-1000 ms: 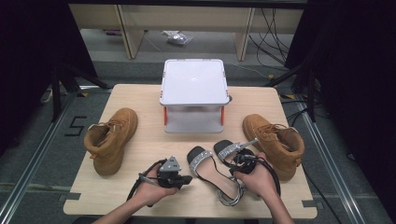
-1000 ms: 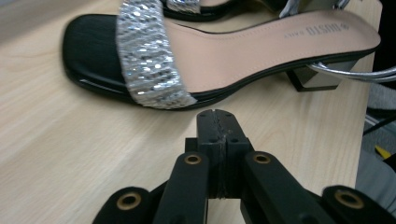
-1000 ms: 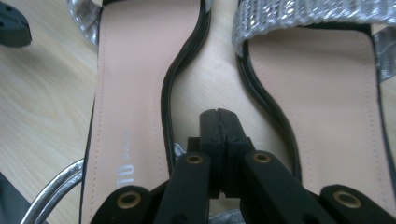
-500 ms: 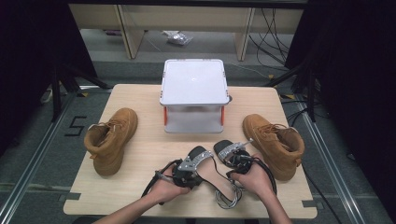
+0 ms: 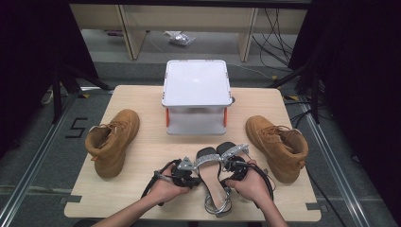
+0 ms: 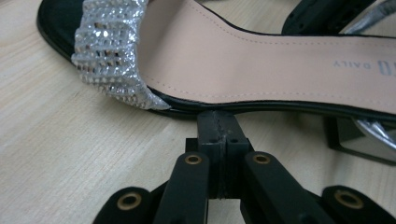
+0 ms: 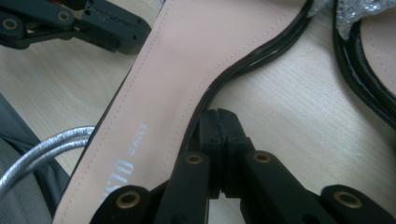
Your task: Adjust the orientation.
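When seen from up high, shows the sandal (image 5: 213, 182) at the near edge of the table (image 5: 142, 142), between both hands. Lies straighter now than a moment ago, toe toward the white box (image 5: 196, 82), heel toward the person. Shows the left gripper (image 5: 197, 176) newly moved in, opposite the right gripper (image 5: 228, 177). Looks like squaring the shoe up.

From the left gripper view, shows the left gripper (image 6: 218, 121) pinched together on nothing, tip touching the sandal (image 6: 280, 70) by its shiny strap (image 6: 109, 51). Runs long-ways across.

From the right gripper view, shows the right gripper (image 7: 218, 119) pinched together too, empty, nudging the thin middle of the sandal (image 7: 159, 93).

A wooden table (image 5: 142, 101) is occupied by two tan boots (image 5: 111, 141) (image 5: 278, 144), a white box (image 5: 196, 94) and two sandals (image 5: 215, 177)
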Tool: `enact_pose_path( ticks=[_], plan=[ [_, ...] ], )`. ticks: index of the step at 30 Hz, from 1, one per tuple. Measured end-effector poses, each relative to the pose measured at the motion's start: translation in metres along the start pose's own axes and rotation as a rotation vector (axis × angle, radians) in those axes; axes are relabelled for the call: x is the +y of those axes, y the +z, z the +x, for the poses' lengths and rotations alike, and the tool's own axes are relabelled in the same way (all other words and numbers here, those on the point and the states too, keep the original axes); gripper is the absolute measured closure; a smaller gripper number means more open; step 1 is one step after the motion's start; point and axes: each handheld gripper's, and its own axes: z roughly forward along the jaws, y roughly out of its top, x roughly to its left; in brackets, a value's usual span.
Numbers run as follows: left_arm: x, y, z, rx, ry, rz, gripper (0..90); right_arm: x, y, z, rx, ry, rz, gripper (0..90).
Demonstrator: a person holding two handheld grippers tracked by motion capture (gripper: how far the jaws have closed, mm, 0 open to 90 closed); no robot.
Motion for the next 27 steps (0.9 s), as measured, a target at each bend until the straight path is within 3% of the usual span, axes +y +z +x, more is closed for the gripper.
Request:
enact_pose_path(
  ticks=[3,4,5,7,10,12,13,14,16,17,20,27],
  plan=[
    [-0.001,-0.002,0.003,0.000,0.019,0.017,89.2,-0.001,0.001,0.001,0.004,0.012,-0.003,90.0],
    [-0.002,0.000,0.001,0.001,-0.010,-0.008,89.2,-0.001,0.001,0.001,0.010,0.015,-0.007,90.0],
    [-0.002,-0.002,0.003,0.005,0.013,0.009,89.2,-0.002,0.001,-0.001,0.015,0.012,-0.011,90.0],
    [-0.002,-0.001,0.001,0.002,-0.007,-0.017,88.7,-0.003,0.001,0.000,0.024,0.055,-0.020,86.1],
    [-0.003,-0.008,0.005,0.012,0.010,-0.037,86.7,-0.004,-0.003,-0.001,0.031,0.093,-0.029,79.9],
    [-0.002,-0.017,0.009,0.016,0.001,-0.083,85.6,-0.004,-0.010,-0.001,0.025,0.124,-0.044,74.0],
    [0.000,-0.027,0.015,0.035,0.011,-0.143,82.2,-0.002,-0.017,0.000,-0.017,0.131,-0.057,68.6],
    [0.000,-0.027,0.015,0.035,0.011,-0.143,80.5,-0.002,-0.017,0.000,-0.017,0.131,-0.057,68.6],
    [0.003,-0.040,0.021,0.060,0.018,-0.196,79.2,0.000,-0.022,0.001,-0.033,0.149,-0.087,63.3],
    [0.004,-0.046,0.025,0.078,0.023,-0.225,78.5,0.002,-0.024,0.004,-0.024,0.170,-0.097,61.2],
    [0.010,-0.066,0.037,0.130,0.009,-0.296,77.1,0.006,-0.026,0.006,-0.012,0.151,-0.120,55.0],
    [0.027,-0.096,0.058,0.211,0.003,-0.389,76.6,0.014,-0.021,0.013,-0.014,0.180,-0.147,52.2]
  ],
)
